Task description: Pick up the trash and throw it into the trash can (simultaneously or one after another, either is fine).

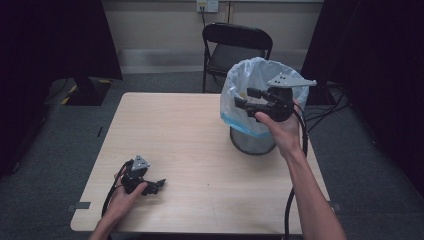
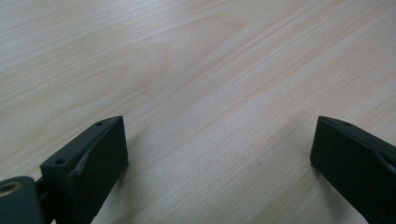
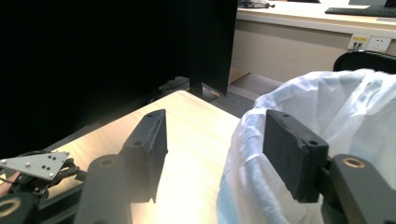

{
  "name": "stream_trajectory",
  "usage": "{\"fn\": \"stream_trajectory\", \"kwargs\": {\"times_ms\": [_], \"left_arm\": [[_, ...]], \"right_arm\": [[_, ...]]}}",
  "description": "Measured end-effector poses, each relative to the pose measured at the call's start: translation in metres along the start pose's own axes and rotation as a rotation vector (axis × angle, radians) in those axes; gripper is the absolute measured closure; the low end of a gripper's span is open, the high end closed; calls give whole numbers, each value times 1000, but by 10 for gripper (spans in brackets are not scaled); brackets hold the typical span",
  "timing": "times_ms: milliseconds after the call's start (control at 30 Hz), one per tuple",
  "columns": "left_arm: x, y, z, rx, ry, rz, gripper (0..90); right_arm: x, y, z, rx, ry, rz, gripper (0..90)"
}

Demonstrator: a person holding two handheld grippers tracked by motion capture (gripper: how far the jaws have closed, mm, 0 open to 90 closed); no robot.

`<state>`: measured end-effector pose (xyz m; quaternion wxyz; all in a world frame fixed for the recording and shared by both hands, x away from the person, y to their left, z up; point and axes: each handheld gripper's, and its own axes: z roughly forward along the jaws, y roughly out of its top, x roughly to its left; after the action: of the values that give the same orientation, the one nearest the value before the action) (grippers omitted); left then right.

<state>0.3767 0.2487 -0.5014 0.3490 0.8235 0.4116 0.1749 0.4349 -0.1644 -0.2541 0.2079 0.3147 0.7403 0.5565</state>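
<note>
Bin [image 1: 252,135] inside hidden by liner; tongs partly cover rim.

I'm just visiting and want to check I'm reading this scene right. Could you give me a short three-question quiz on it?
1. True or false: the right gripper has something clamped between its jaws.
2. Where is the left gripper? A) over the bin B) low on the table, near its front left corner C) on the chair
3. What lines the mesh bin on the table?

Key
1. False: the jaws stand apart with nothing between them, held at the bin's rim.
2. B; its jaws are open over bare wood.
3. A white plastic bag, folded over the rim.
</note>
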Motion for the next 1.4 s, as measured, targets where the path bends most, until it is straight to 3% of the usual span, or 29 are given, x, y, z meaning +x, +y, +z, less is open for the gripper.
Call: {"fn": "stream_trajectory", "kwargs": {"times_ms": [300,600,1400], "left_arm": [[0,0,0,0,0,1,36],[0,0,0,0,0,0,36],[0,0,0,0,0,1,36]], "right_arm": [[14,-12,4,10,30,-12,352],[27,-25,3,12,65,-32,396],[38,-103,20,145,93,20,262]]}}
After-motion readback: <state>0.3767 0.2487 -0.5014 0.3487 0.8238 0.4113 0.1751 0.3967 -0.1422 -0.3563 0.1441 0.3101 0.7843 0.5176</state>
